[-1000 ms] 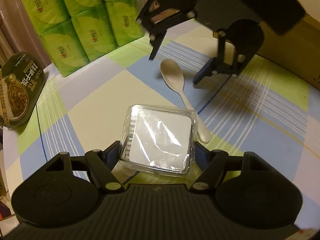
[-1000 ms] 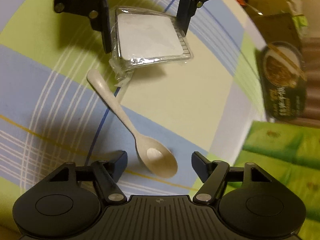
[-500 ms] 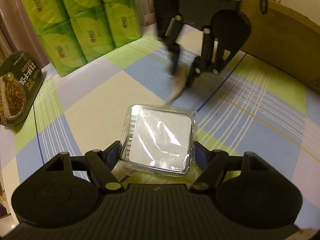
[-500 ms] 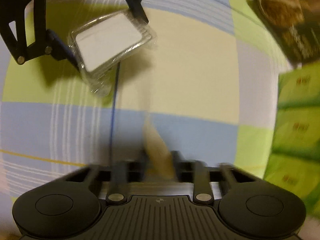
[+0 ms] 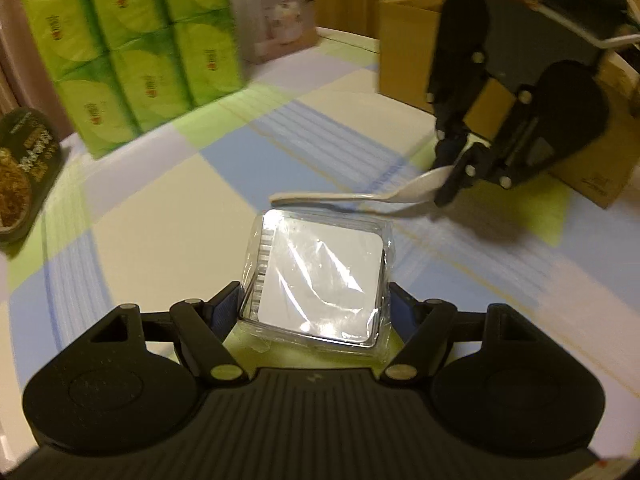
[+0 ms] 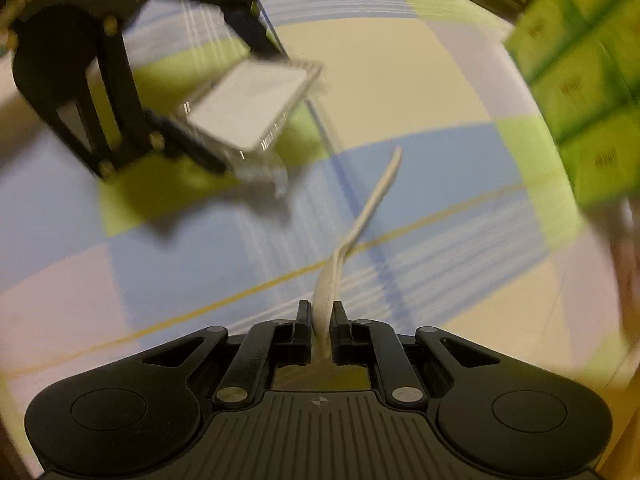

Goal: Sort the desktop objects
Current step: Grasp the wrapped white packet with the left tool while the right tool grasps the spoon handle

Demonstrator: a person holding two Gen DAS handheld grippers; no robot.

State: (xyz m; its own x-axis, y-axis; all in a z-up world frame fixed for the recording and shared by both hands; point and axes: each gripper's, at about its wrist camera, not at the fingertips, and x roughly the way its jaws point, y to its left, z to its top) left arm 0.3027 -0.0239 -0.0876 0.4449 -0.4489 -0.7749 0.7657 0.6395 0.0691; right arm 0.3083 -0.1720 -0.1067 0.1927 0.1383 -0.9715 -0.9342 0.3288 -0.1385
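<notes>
Since one second ago the spoon [image 5: 356, 197] has left the tabletop [image 5: 168, 204]: then it lay flat beside the wrapped box, now it is off the cloth, clamped by its bowl end in the right tool [image 6: 320, 330], handle pointing away from that tool. Half a second ago the right view was blurred in mid-closure.

Left wrist view, near to far: left tool [image 5: 314, 304] clenched on the clear plastic box [image 5: 320, 276], one finger against each side wall. Box is film-wrapped with a white square face upward. Just beyond it, the spoon hangs roughly level, handle tip above the box's far edge. Right tool [image 5: 460, 176] grips the spoon at right. Behind it a cardboard box [image 5: 404, 64]. Far left, a stack of green tissue packs [image 5: 132, 48] and a dark noodle package [image 5: 24, 180] at the left edge. A white carton [image 5: 276, 12] stands at the back.

Right wrist view: jaws closed narrowly on the spoon [image 6: 360, 224], which rises forward. Ahead to the left, the left tool [image 6: 208, 92] and box [image 6: 252, 108], both raised enough to cast a shadow on the checked cloth. Tissue packs [image 6: 584, 80] at right, blurred
</notes>
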